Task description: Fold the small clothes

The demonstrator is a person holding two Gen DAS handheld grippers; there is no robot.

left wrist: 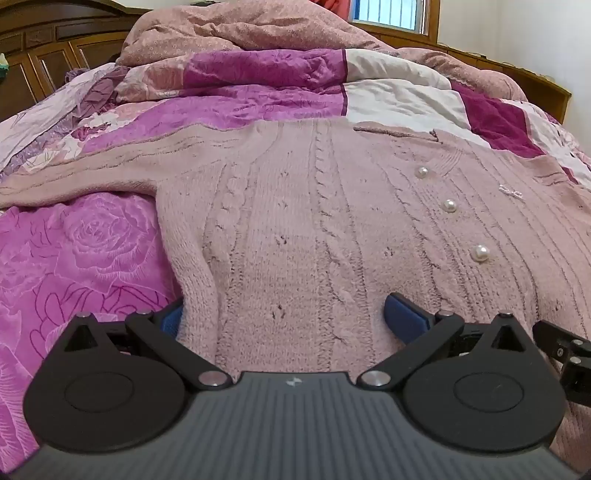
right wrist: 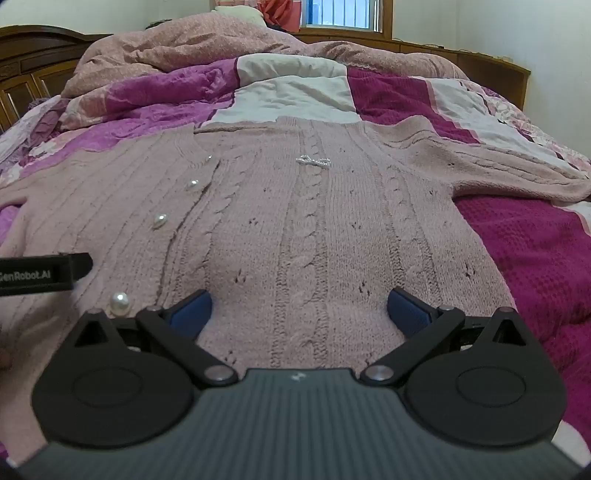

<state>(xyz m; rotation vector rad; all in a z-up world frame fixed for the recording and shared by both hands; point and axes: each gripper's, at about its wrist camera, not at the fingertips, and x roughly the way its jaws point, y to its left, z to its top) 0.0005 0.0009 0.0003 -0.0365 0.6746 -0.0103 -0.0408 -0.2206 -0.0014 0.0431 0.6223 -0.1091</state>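
A pink cable-knit cardigan [left wrist: 314, 229] with pearl buttons [left wrist: 449, 205] lies spread flat on the bed, front up, sleeves out to both sides. It also fills the right wrist view [right wrist: 295, 229], with a small bow brooch [right wrist: 313, 161] on the chest. My left gripper [left wrist: 284, 317] is open, low over the hem on the cardigan's left side, its blue pads [left wrist: 404, 318] wide apart. My right gripper [right wrist: 299, 314] is open, low over the hem on the right side. The left sleeve [left wrist: 92, 166] and right sleeve [right wrist: 498, 162] lie extended.
The bed carries a magenta and white patchwork quilt [right wrist: 535, 251] and a bunched pink duvet [left wrist: 240, 33] at the far end. A wooden headboard [right wrist: 491, 66] and window [right wrist: 340, 14] stand behind. The other gripper's black body [right wrist: 40, 273] shows at the right view's left edge.
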